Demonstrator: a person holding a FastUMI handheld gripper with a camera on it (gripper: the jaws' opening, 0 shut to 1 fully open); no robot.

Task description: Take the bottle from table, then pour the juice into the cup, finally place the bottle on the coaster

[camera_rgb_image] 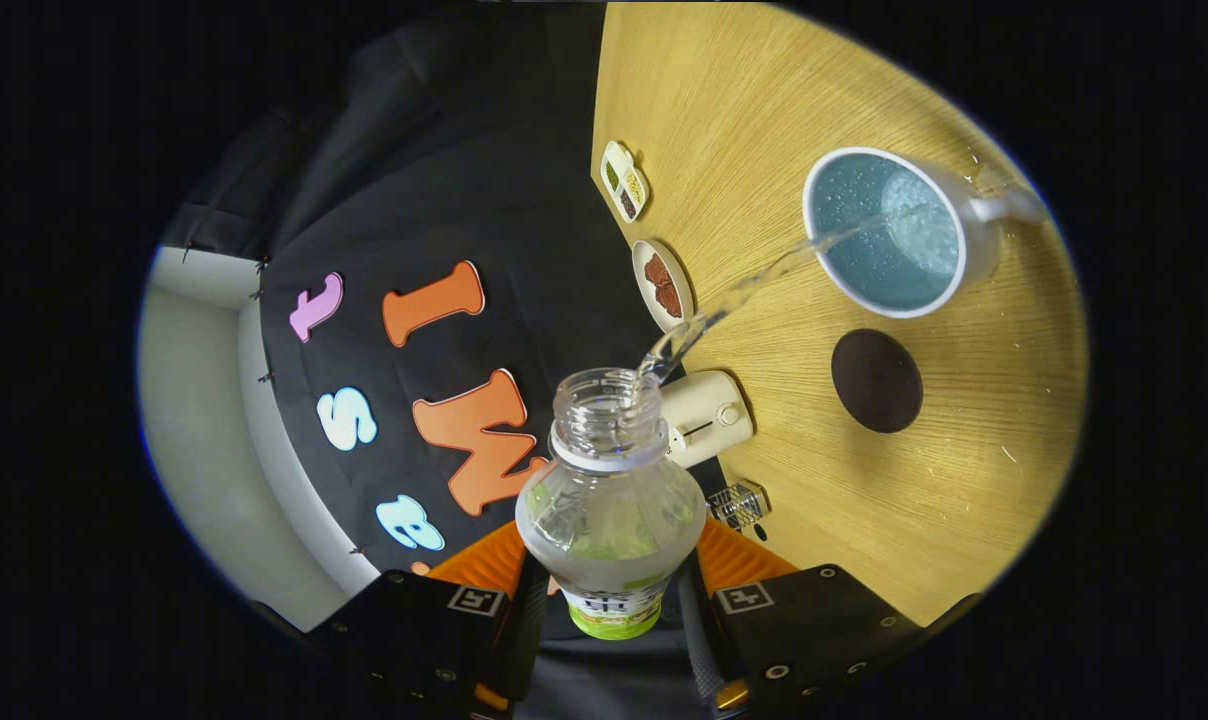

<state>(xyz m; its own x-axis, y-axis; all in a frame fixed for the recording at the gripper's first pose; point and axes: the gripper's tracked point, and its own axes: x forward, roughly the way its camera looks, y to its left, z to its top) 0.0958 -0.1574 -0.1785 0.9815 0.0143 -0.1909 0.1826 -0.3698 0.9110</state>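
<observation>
We grip the bottle [611, 520] with the gripper [612, 610] clamped on both sides, neck tipped toward the cup [889, 235]; the coaster [876, 381] lies just beside the cup, nearer us.

One cam, fisheye, riding on the tool [612, 610] and looking fwd along its two fingers [524, 620], which sit at the near edge and press both sides of the bottle [612, 520]. View is rolled hard: counter [864, 500] runs up the right side like a wall, booth cloth fills the left. Cam sits v. close to the bottle, neck pointing away from lens. Looks down-ish across the counter, w/ cup [889, 235] and coaster [876, 381] beyond the fingers, farther off; small dishes [662, 285] at counter edge by the cloth
</observation>
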